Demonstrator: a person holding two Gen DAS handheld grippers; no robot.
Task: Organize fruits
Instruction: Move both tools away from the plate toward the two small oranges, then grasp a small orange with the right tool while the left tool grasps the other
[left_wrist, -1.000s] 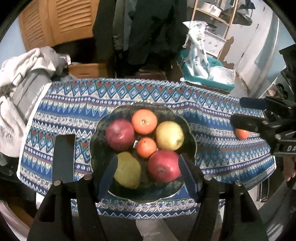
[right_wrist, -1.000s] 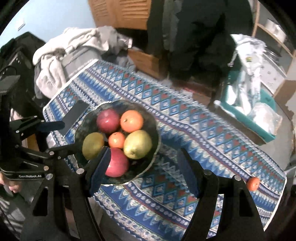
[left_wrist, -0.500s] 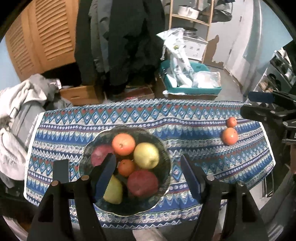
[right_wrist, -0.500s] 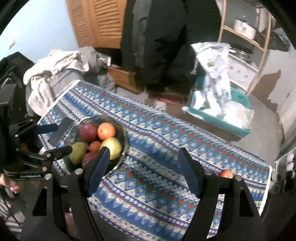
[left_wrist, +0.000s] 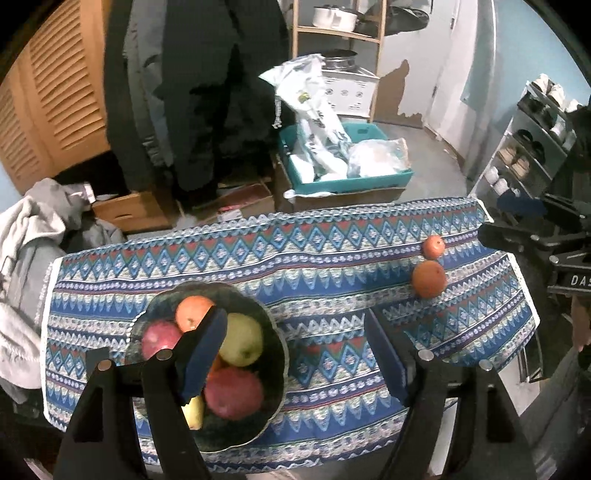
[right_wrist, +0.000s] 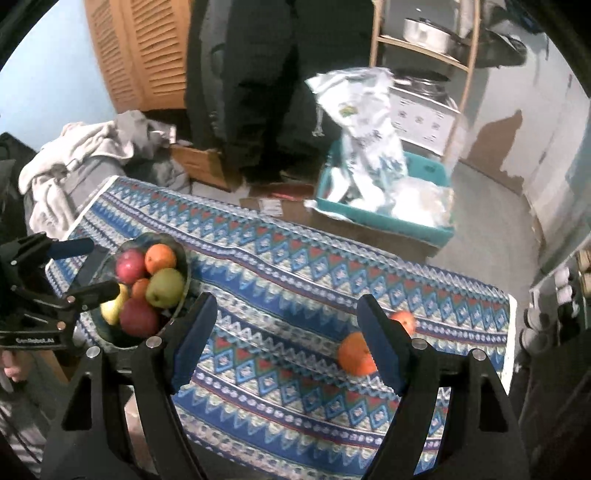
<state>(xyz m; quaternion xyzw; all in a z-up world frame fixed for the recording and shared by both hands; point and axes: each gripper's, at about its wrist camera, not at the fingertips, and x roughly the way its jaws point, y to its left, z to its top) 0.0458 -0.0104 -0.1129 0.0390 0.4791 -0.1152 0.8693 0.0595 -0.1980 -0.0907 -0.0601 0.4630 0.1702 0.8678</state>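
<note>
Orange pair (left_wrist: 428, 278) lies w/ long axis toward far edge; both hand-held grippers (left_wrist: 295, 365) (right_wrist: 286, 332) apart, just opening, empty.

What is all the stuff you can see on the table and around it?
bowl: one, dark glass, left part of the table.
fruit in the bowl: six; two red, two orange, one green-yellow, one yellow.
loose oranges: two, on the cloth at the right end.
tablecloth: one, blue with zigzag pattern, covers the table.
dark flat object: one, left of the bowl.
teal bin: one, on the floor behind, holds plastic bags.
pile of clothes: grey and white, left of the table.
left gripper: black, jaws open, empty, just been opening.
right gripper: black, open, empty, just been opening.
</note>
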